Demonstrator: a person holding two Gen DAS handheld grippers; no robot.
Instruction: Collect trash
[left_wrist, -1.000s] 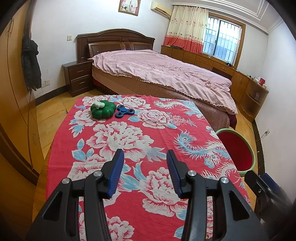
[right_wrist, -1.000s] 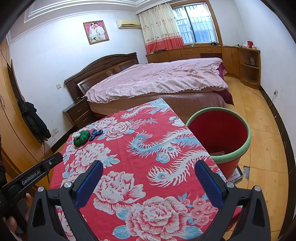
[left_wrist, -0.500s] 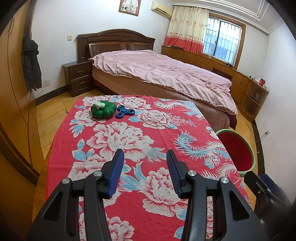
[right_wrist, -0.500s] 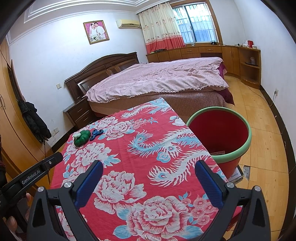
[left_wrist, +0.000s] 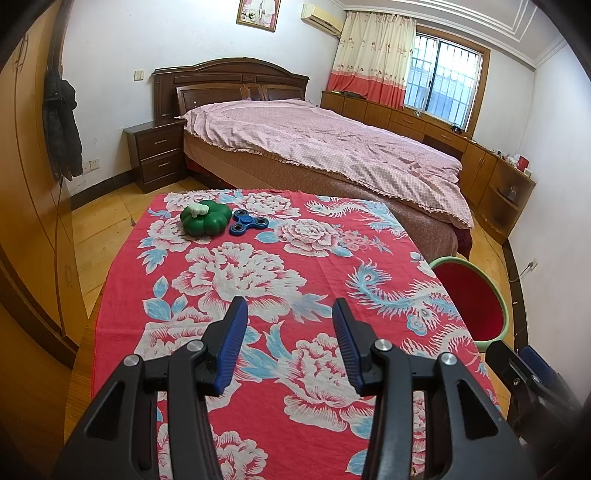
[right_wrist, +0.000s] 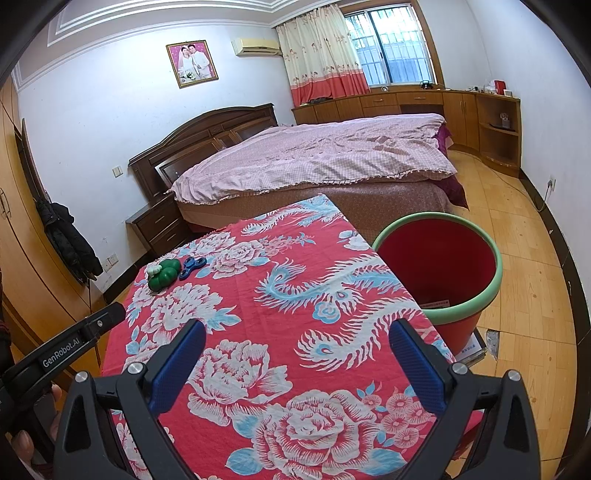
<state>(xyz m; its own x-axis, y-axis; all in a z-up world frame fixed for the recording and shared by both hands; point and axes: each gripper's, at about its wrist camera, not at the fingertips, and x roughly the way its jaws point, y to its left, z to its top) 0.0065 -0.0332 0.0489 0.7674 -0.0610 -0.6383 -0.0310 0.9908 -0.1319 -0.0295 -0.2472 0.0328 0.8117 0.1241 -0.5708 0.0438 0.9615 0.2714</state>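
A green pumpkin-shaped toy with a white stem (left_wrist: 205, 219) and a blue fidget spinner (left_wrist: 248, 223) lie side by side at the far left of the table with the red floral cloth (left_wrist: 280, 280). Both also show in the right wrist view: the pumpkin toy (right_wrist: 163, 274) and the spinner (right_wrist: 192, 264). A red bin with a green rim (right_wrist: 439, 266) stands on the floor at the table's right side; it shows in the left wrist view too (left_wrist: 469, 295). My left gripper (left_wrist: 290, 325) is open and empty above the near part of the table. My right gripper (right_wrist: 295, 347) is open wide and empty.
A bed with a pink cover (left_wrist: 325, 147) stands just beyond the table. A nightstand (left_wrist: 157, 155) and a wardrobe (left_wrist: 26, 184) are to the left. Low cabinets (right_wrist: 480, 122) line the far wall. Something flat lies under the bin (right_wrist: 472, 350).
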